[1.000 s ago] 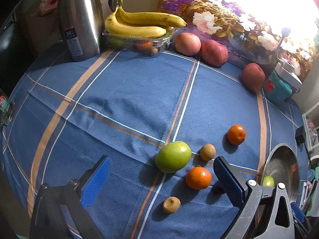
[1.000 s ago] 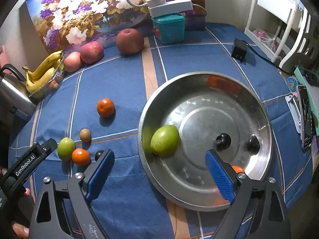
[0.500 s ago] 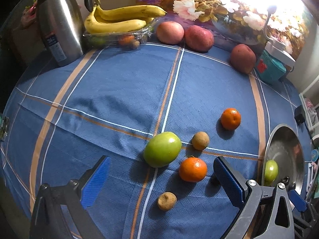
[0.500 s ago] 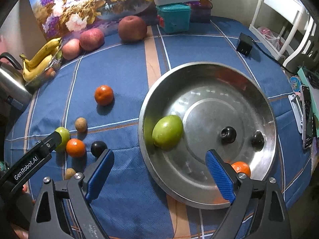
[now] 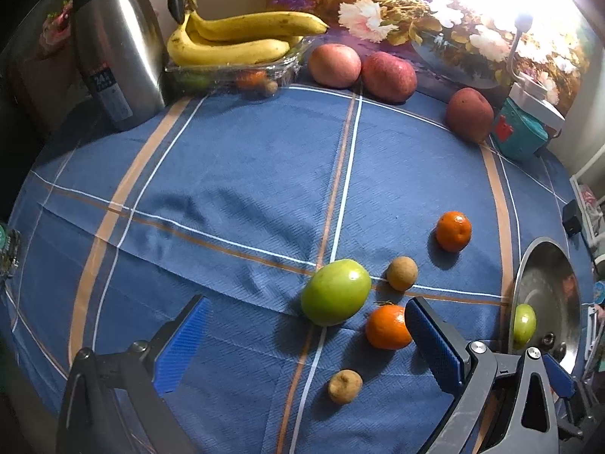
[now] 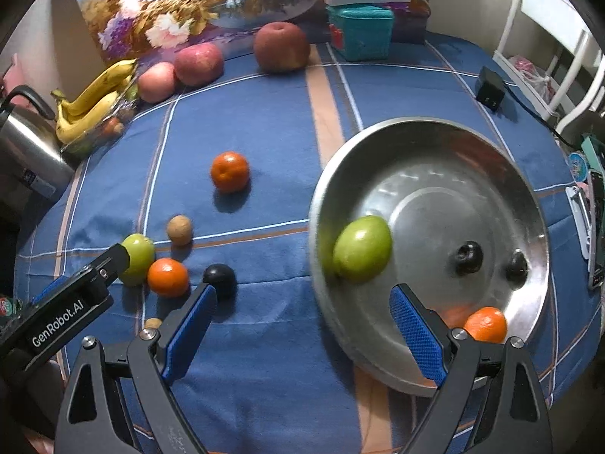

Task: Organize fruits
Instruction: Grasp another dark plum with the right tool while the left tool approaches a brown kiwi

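Left wrist view: left gripper [image 5: 306, 344] fingers spread near green fruit [image 5: 335, 297]; right gripper [image 6: 302, 325] fingers spread, apparently empty, beside metal bowl [image 6: 529, 204].

Both views are dim, with dark corners from the round fisheye frame. In the left wrist view a strong glare washes out the upper right over the painting [image 5: 435, 19], by a small lamp [image 5: 523, 22]. Fruit casts soft shadows toward the lower left on the cloth [image 5: 245, 174]. The kettle [image 5: 117, 53] shows bright streaks. In the right wrist view the pan [image 6: 435, 174] looks blurred at its left rim. Straight lines bow toward the edges.
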`<state>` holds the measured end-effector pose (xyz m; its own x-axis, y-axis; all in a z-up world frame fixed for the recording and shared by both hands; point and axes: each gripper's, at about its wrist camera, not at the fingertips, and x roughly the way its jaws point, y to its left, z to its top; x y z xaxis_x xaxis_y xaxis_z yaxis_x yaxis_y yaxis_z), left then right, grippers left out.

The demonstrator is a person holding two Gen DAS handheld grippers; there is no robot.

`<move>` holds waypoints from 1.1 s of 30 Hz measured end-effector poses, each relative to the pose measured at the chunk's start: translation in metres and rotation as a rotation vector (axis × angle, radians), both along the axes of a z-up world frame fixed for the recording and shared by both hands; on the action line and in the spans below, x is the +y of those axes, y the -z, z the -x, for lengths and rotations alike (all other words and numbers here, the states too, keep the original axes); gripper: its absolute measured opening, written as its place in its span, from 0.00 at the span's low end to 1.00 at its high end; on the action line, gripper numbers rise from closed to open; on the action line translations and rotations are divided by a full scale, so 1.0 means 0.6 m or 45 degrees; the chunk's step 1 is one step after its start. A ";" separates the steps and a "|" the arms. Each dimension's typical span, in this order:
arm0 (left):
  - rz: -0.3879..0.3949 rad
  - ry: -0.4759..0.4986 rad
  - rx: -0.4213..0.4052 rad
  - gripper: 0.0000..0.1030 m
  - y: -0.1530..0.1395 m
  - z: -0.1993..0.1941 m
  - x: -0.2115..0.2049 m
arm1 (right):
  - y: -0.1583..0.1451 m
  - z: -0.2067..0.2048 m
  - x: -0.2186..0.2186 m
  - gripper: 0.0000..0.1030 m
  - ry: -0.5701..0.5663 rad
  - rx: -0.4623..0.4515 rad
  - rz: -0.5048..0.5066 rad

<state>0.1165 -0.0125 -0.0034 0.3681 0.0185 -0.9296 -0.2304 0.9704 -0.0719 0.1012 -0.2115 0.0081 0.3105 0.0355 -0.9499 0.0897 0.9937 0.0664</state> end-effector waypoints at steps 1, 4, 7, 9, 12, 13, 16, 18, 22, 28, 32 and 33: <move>0.006 0.000 0.003 1.00 0.001 0.000 0.005 | 0.001 0.000 0.006 0.90 -0.008 0.002 0.005; 0.020 -0.004 0.006 1.00 0.001 0.000 0.019 | 0.002 -0.002 0.022 0.90 -0.028 0.005 0.024; 0.044 -0.025 0.009 1.00 0.001 0.002 0.039 | 0.002 -0.004 0.036 0.90 -0.044 0.000 0.018; 0.052 -0.050 0.006 1.00 0.000 0.004 0.054 | 0.002 -0.006 0.046 0.90 -0.052 0.000 0.004; 0.073 -0.090 -0.004 1.00 -0.005 0.007 0.080 | 0.005 -0.008 0.062 0.90 -0.069 0.005 -0.014; 0.080 -0.099 -0.006 1.00 -0.005 0.007 0.085 | 0.005 -0.008 0.067 0.90 -0.076 0.008 -0.017; 0.103 -0.127 -0.004 1.00 -0.006 0.011 0.104 | 0.010 -0.008 0.089 0.90 -0.102 0.019 -0.022; 0.116 -0.134 0.005 1.00 -0.004 0.012 0.112 | 0.014 -0.008 0.102 0.90 -0.119 0.032 -0.022; 0.120 -0.157 0.023 1.00 0.005 0.014 0.124 | 0.024 -0.005 0.130 0.90 -0.157 0.056 -0.017; 0.136 -0.154 0.089 1.00 0.029 0.017 0.124 | 0.045 -0.004 0.162 0.90 -0.216 0.110 -0.007; 0.144 -0.138 0.117 1.00 0.039 0.018 0.113 | 0.051 -0.009 0.158 0.90 -0.192 0.117 0.021; 0.144 -0.131 0.119 1.00 0.040 0.018 0.110 | 0.050 -0.011 0.152 0.90 -0.176 0.115 0.033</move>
